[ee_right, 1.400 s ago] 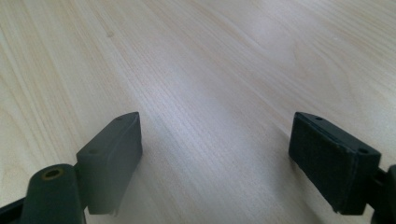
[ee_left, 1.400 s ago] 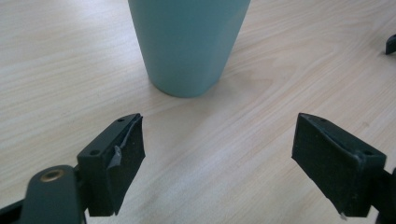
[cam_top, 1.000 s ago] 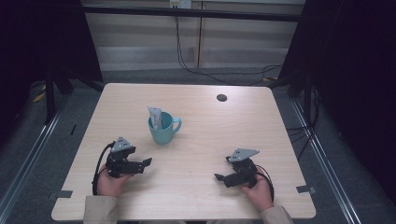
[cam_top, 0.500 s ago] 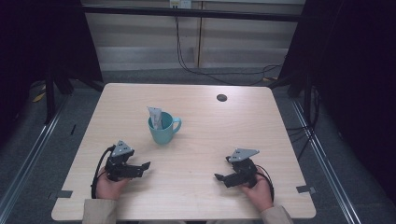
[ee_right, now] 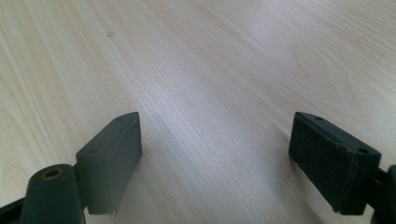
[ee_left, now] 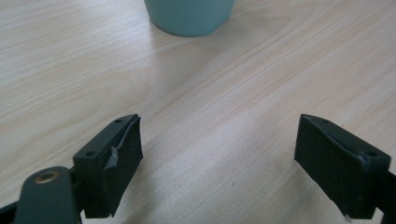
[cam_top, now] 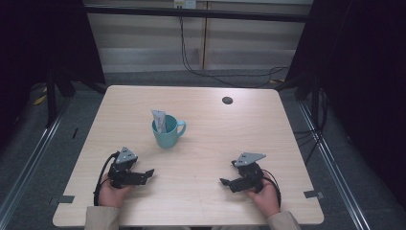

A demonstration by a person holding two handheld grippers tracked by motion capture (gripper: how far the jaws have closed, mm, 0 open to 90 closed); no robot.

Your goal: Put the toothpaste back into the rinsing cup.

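Here, a teal mug stands upright on the light wooden desk, a little left of the middle, its handle turned toward the right edge. A pale, flat tube or packet stands in the mug and leans against its rim on the left side; what it is exactly cannot be told. The left gripper lies near the front edge of the desk on the left side, held in the left hand, and is aimed to the right; the mug sits beyond it, apart from it. In the left gripper view its 2 fingers are spread wide with bare desk between them, and the base of the mug shows at the top edge. The right gripper lies near the front edge on the right side, held in the right hand, and is aimed to the left. Its fingers are likewise spread wide over bare wood, pinching nothing. A small dark round spot sits near the far edge of the desk, toward the right.
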